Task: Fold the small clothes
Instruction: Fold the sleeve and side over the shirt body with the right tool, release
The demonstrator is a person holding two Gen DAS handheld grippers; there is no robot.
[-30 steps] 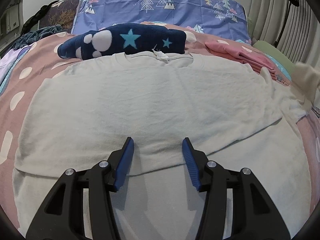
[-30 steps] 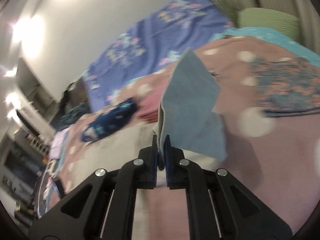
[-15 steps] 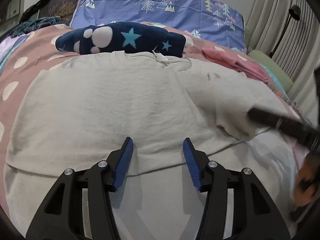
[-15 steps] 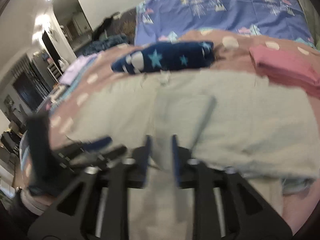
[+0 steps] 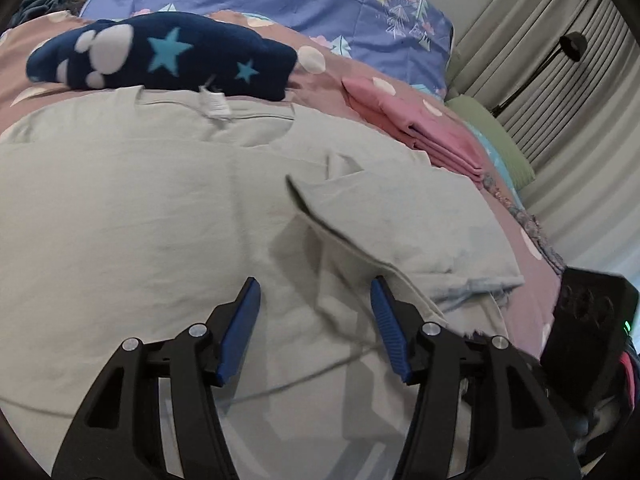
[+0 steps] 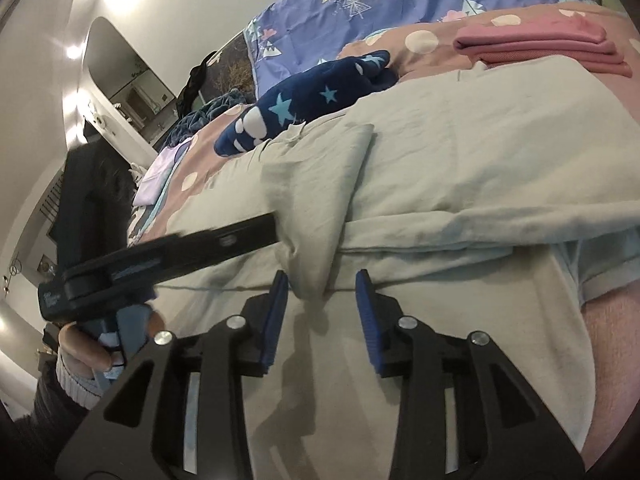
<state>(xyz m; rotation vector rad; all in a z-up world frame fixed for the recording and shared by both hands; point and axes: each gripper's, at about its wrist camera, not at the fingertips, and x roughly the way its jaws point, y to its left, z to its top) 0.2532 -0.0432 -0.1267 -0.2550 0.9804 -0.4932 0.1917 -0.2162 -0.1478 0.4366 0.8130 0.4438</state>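
Since a second ago, the right gripper [image 6: 322, 288] has released the sleeve [image 5: 400, 216] onto the pale shirt [image 5: 140, 220]; its jaws, just opened, stand spread. Left gripper [image 5: 316, 300] hovers spread, its jaws just widened, gripping nothing. Shirt lies flat on the bed [image 5: 316, 72], collar far, hem near.

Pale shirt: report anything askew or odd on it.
The pale shirt has its right sleeve folded in slantwise, its edge raised and rumpled. The neck label sticks out. Nothing looks damaged.

Shirt front [image 5: 120, 220] open; navy bundle [image 5: 168, 56], pink stack [image 5: 420, 124] bound far edge.
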